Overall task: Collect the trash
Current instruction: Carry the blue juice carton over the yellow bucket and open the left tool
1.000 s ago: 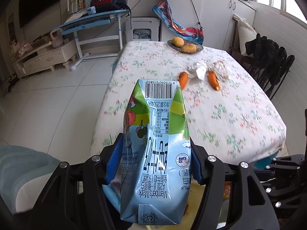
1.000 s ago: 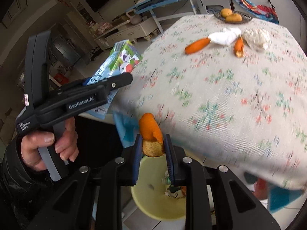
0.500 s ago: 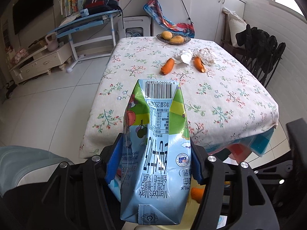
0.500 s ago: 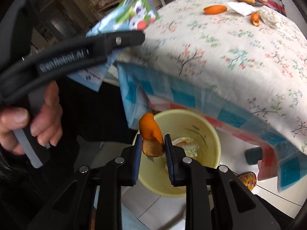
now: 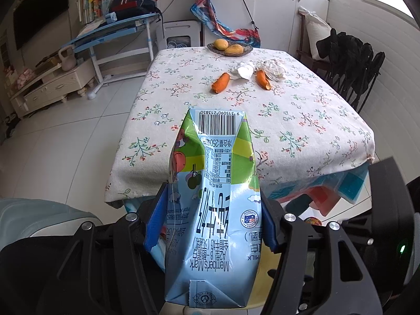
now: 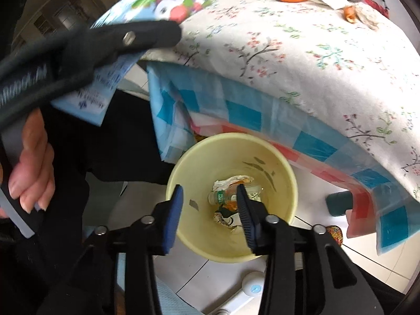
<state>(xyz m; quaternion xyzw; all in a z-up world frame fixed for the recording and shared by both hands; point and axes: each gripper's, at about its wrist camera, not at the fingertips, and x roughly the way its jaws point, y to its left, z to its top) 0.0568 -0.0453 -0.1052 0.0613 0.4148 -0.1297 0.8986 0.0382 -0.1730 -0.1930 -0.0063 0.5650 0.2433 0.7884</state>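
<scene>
Hovering over the yellow bin [image 6: 181, 168], the right hand-held gripper [image 6: 208, 207] points down into it; its jaws are opening with nothing between the blue pads. Scraps lie at the bin's bottom: an orange peel piece [image 6: 231, 204], a small bottle [image 6: 219, 197] and white paper [image 6: 231, 181], below and beyond the fingertips. The bin stands on the floor just beside the hanging edge of the floral tablecloth [image 6: 302, 52]. The left hand-held gripper [image 5: 210, 220] is clamped on a crumpled milk carton [image 5: 215, 210], pads pressing both its sides, barcode end pointing away. Farther off on the surface [image 5: 275, 120] lie a carrot [image 5: 221, 82], a second orange piece [image 5: 263, 79], a white wrapper [image 5: 244, 71] and crumpled plastic [image 5: 274, 68], well apart from both grippers
</scene>
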